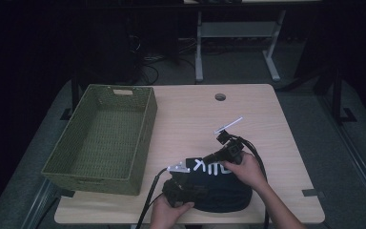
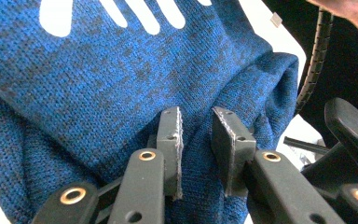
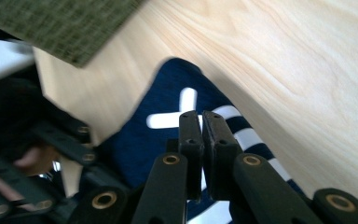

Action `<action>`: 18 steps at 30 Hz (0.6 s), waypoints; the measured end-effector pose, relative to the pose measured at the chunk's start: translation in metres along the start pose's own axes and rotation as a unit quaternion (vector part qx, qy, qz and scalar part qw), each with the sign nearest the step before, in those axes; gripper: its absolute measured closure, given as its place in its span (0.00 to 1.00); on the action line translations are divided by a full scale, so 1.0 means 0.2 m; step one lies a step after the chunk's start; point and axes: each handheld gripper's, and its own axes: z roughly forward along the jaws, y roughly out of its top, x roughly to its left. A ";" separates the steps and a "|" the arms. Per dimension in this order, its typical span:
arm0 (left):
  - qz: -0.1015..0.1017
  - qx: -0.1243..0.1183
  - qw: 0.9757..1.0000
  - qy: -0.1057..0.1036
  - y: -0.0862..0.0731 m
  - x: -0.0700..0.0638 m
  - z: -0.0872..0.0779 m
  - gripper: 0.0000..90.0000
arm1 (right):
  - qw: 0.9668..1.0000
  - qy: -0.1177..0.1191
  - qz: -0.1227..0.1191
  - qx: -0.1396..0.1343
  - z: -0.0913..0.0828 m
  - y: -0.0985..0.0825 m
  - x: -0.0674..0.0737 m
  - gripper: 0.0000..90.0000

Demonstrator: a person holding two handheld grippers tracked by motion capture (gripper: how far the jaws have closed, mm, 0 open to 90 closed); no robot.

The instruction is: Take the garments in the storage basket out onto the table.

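A dark blue knitted garment (image 1: pixel 221 191) with white lettering lies bunched near the table's front edge. My left gripper (image 1: pixel 194 191) is at its left side. In the left gripper view the jaws (image 2: pixel 196 116) pinch a raised fold of the blue knit (image 2: pixel 98 70). My right gripper (image 1: pixel 207 160) hovers over the garment's far edge, pointing left. In the right gripper view its jaws (image 3: pixel 200 116) stand almost together above the white letters of the garment (image 3: pixel 168 102), and I see nothing between them.
A green woven basket (image 1: pixel 90 179) stands on the left half of the wooden table (image 1: pixel 195 114), its corner (image 3: pixel 65 23) close to the garment. A round cable hole (image 1: pixel 220 97) is at the table's back. A black cable (image 2: pixel 314 60) trails from the right gripper.
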 end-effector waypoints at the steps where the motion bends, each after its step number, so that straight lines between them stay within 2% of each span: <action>1: -0.001 0.000 1.000 0.000 0.00 0.00 0.00 0.81 | 1.000 -0.001 0.007 0.005 0.02 0.00 -0.02 0.98; 4: -0.004 -0.001 1.000 -0.001 0.00 0.00 0.00 0.81 | 1.000 -0.007 0.015 0.018 0.04 -0.01 -0.04 0.99; 6: -0.002 -0.002 1.000 -0.001 0.00 0.00 0.00 0.81 | 1.000 -0.003 0.019 0.022 0.05 -0.01 -0.05 0.98; 8: -0.004 -0.003 1.000 -0.004 -0.01 0.00 0.00 0.81 | 1.000 0.001 0.012 0.019 0.05 0.01 -0.03 0.97; 9: -0.004 -0.001 1.000 -0.004 -0.01 0.01 0.00 0.81 | 1.000 0.006 0.001 0.010 0.04 0.04 0.00 0.96; 10: -0.004 -0.001 1.000 -0.004 -0.01 0.01 0.00 0.81 | 1.000 0.006 0.001 0.010 0.04 0.04 0.00 0.96; 11: -0.006 -0.001 1.000 -0.006 -0.01 0.01 0.00 0.81 | 1.000 0.016 -0.007 0.008 0.05 0.08 0.03 0.96; 13: -0.006 -0.002 1.000 -0.006 -0.01 0.01 0.00 0.81 | 1.000 0.015 -0.012 0.012 0.06 0.10 0.05 0.95; 15: -0.005 -0.001 1.000 -0.005 -0.01 0.01 0.00 0.81 | 0.999 0.014 -0.023 0.029 0.13 0.14 0.08 0.95; 18: -0.004 -0.004 1.000 -0.003 -0.01 0.00 0.00 0.81 | 0.999 0.006 -0.022 0.044 0.18 0.15 0.08 0.96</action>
